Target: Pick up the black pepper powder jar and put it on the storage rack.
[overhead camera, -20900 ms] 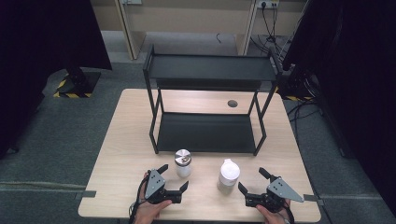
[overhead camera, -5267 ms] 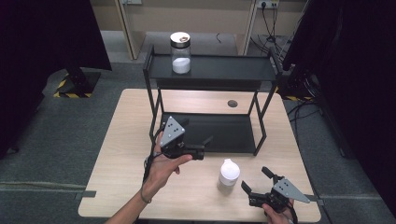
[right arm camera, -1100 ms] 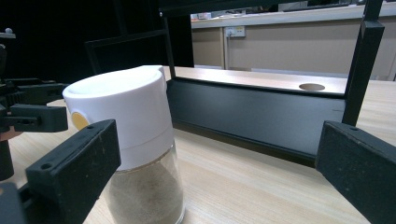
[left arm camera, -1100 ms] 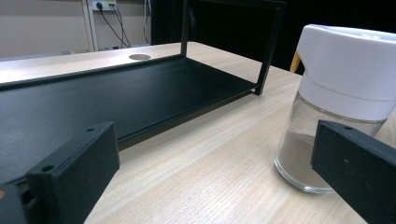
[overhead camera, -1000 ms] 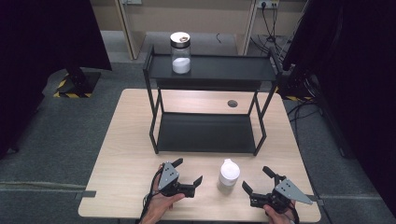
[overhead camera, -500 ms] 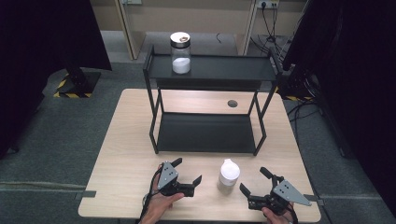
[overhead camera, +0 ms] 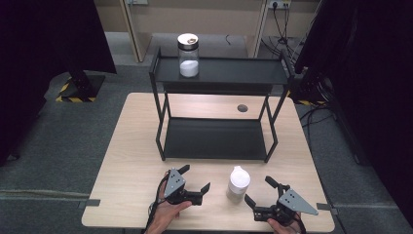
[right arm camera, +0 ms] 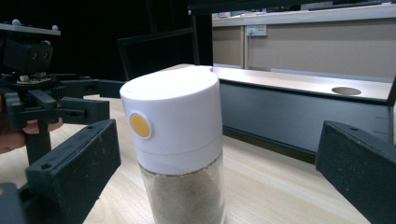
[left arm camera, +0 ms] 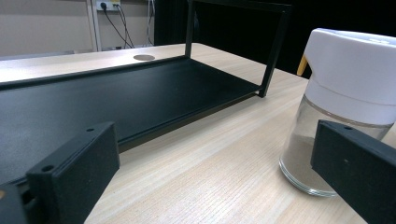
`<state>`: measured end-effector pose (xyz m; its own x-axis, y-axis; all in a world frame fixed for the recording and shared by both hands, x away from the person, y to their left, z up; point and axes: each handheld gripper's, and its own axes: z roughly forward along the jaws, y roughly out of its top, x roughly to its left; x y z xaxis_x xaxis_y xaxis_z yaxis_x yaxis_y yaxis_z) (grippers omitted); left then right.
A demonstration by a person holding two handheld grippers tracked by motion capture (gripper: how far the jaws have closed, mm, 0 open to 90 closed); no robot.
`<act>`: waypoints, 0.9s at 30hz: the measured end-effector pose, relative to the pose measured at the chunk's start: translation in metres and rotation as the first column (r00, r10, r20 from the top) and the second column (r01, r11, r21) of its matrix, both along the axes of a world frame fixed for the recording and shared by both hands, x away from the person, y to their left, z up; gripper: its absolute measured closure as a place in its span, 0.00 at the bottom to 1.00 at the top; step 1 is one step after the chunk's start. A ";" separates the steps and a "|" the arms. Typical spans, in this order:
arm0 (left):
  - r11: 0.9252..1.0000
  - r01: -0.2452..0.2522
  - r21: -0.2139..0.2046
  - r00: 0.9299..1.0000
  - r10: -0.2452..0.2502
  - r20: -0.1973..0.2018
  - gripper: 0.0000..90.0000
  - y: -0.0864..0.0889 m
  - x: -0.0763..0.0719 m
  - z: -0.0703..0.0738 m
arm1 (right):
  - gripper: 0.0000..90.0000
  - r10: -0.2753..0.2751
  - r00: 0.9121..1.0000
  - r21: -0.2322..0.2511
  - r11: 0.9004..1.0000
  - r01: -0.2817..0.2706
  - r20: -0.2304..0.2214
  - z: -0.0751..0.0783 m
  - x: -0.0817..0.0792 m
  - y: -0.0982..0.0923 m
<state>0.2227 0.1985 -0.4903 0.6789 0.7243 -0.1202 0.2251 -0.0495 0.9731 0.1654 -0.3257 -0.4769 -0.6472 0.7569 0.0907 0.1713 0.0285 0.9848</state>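
While both hands rest at the bottom edge of the high view, a white-capped shaker jar [overhead camera: 238,184] stands upright on the wooden tabletop [overhead camera: 126,161], lower centre. The left tool [overhead camera: 194,186] sits just left of it, jaws spread and empty. The right tool [overhead camera: 262,196], lower right, is likewise released, jaws wide apart, facing the jar.

A glass shaker jar [overhead camera: 238,184] with a white cap is seen upright on the wooden table [overhead camera: 126,161], near its front edge and in front of the black rack [overhead camera: 214,136]. A brownish powder fills its lower part [right arm camera: 184,198]. A small yellow-orange dot [right arm camera: 139,125] is borne on the cap's side.
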 end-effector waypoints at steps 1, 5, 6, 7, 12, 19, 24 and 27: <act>1.000 0.000 0.000 1.000 0.000 0.000 0.00 0.000 0.000 0.000 | 0.00 0.002 1.000 0.000 1.000 -0.002 -0.001 0.000 0.000 0.000; 1.000 0.000 -0.001 1.000 0.000 -0.001 0.00 0.000 0.000 0.000 | 0.00 0.008 1.000 -0.004 1.000 -0.008 -0.006 -0.001 0.002 0.003; 1.000 0.000 -0.001 1.000 0.000 -0.001 0.00 0.000 0.000 -0.001 | 0.00 0.010 1.000 -0.005 1.000 -0.010 -0.009 -0.001 0.002 0.003; 1.000 0.000 -0.001 1.000 0.000 -0.001 0.00 0.000 0.000 -0.001 | 0.00 0.010 1.000 -0.005 1.000 -0.010 -0.009 -0.001 0.002 0.003; 1.000 -0.001 -0.002 1.000 0.001 0.001 0.00 0.000 0.000 -0.001 | 0.00 0.026 1.000 -0.017 1.000 -0.026 -0.012 -0.002 0.006 0.009; 1.000 0.004 0.000 1.000 -0.004 0.003 0.00 0.001 0.000 0.000 | 0.00 0.028 0.999 -0.026 0.999 -0.029 -0.027 -0.004 0.010 0.017; 1.000 0.001 -0.005 1.000 -0.001 0.001 0.00 0.001 0.001 -0.001 | 0.00 0.027 0.999 -0.040 0.999 -0.029 -0.031 -0.006 0.014 0.025; 1.000 0.001 -0.005 1.000 -0.001 0.001 0.00 0.001 0.001 0.000 | 0.00 0.038 0.999 -0.053 0.998 -0.040 -0.033 -0.007 0.016 0.031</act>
